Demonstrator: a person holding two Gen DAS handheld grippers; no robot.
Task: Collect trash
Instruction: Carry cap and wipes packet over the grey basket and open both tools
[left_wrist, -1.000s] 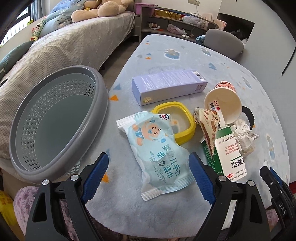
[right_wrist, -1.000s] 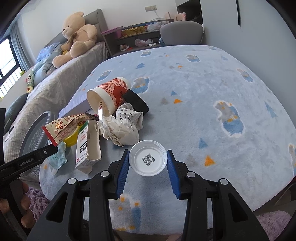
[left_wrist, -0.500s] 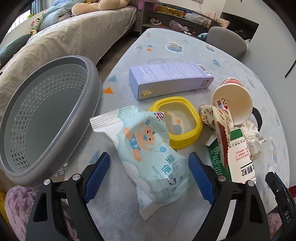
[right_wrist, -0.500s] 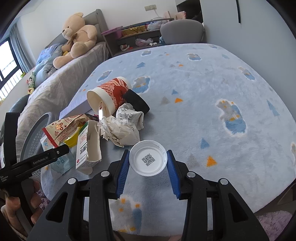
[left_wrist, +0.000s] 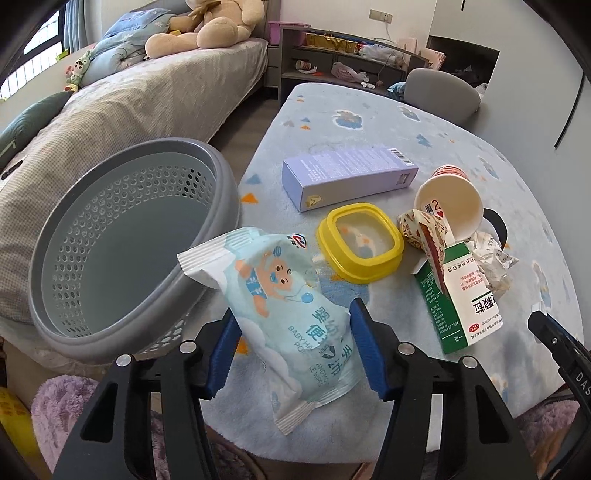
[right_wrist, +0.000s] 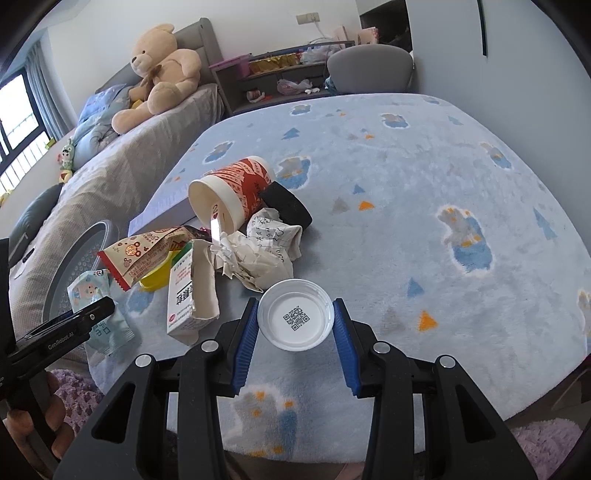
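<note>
My left gripper (left_wrist: 293, 345) is clamped on the wipes pack (left_wrist: 284, 295), and the pack's top end leans toward the grey basket (left_wrist: 218, 177). The yellow lid (left_wrist: 360, 245) lies just behind the pack, and the purple box (left_wrist: 347, 177) lies farther behind it. My right gripper (right_wrist: 294, 326) is closed on a white plastic lid (right_wrist: 294, 319), near the crumpled paper (right_wrist: 258, 254).

A home bedroom — a bed (right_wrist: 122, 162) with a teddy bear (right_wrist: 159, 74) sits beside the blue-carpeted table (right_wrist: 406, 177).
</note>
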